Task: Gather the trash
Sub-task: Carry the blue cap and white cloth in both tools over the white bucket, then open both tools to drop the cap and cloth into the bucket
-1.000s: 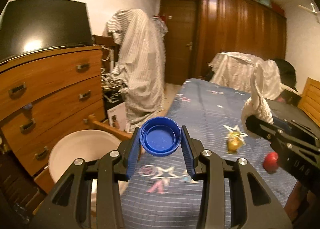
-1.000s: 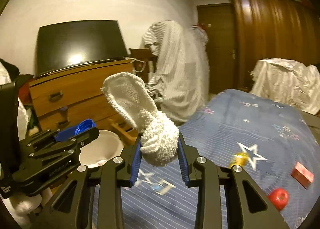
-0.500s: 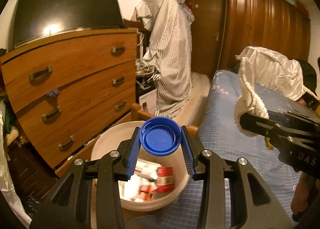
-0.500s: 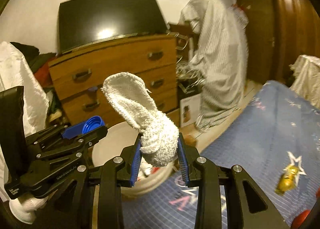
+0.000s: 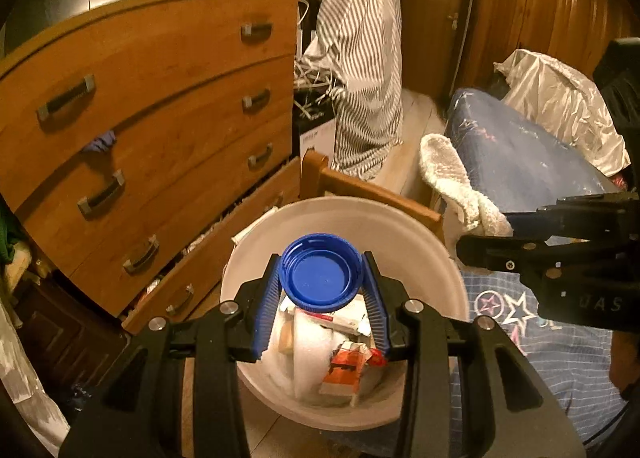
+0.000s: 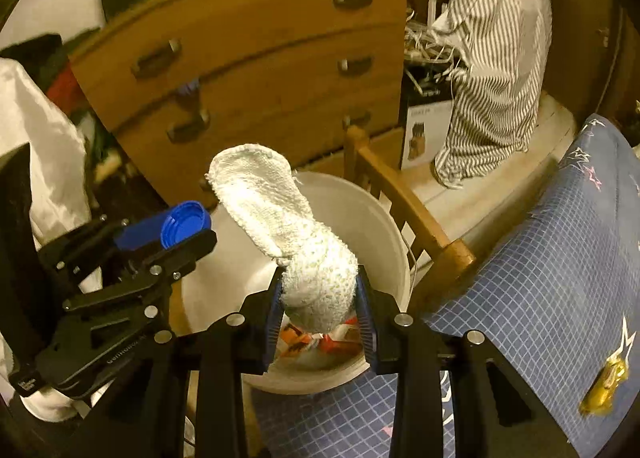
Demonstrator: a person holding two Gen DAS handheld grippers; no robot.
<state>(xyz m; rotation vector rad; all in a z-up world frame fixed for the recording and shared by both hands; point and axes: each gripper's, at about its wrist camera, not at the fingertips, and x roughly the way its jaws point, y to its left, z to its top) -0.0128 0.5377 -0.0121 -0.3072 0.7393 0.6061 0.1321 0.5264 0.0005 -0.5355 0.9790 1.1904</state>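
Observation:
My left gripper (image 5: 322, 278) is shut on a blue plastic cap (image 5: 322, 270) and holds it over the white round bin (image 5: 404, 227). The bin holds red and white wrappers (image 5: 346, 368). My right gripper (image 6: 319, 300) is shut on a white terry sock (image 6: 288, 234) and holds it above the same bin (image 6: 376, 213). The left gripper with the cap (image 6: 185, 223) shows at the left in the right wrist view. The sock (image 5: 456, 185) shows at the right in the left wrist view.
A wooden chest of drawers (image 5: 152, 129) stands left of the bin, its lowest drawer ajar. A wooden bed frame corner (image 6: 416, 213) and a blue star-print bed cover (image 6: 560, 258) lie to the right. A gold wrapper (image 6: 604, 386) lies on the cover. A striped cloth (image 5: 360, 49) hangs behind.
Both grippers have swung left and tipped down from over the bed to above the white bin, each still holding its item.

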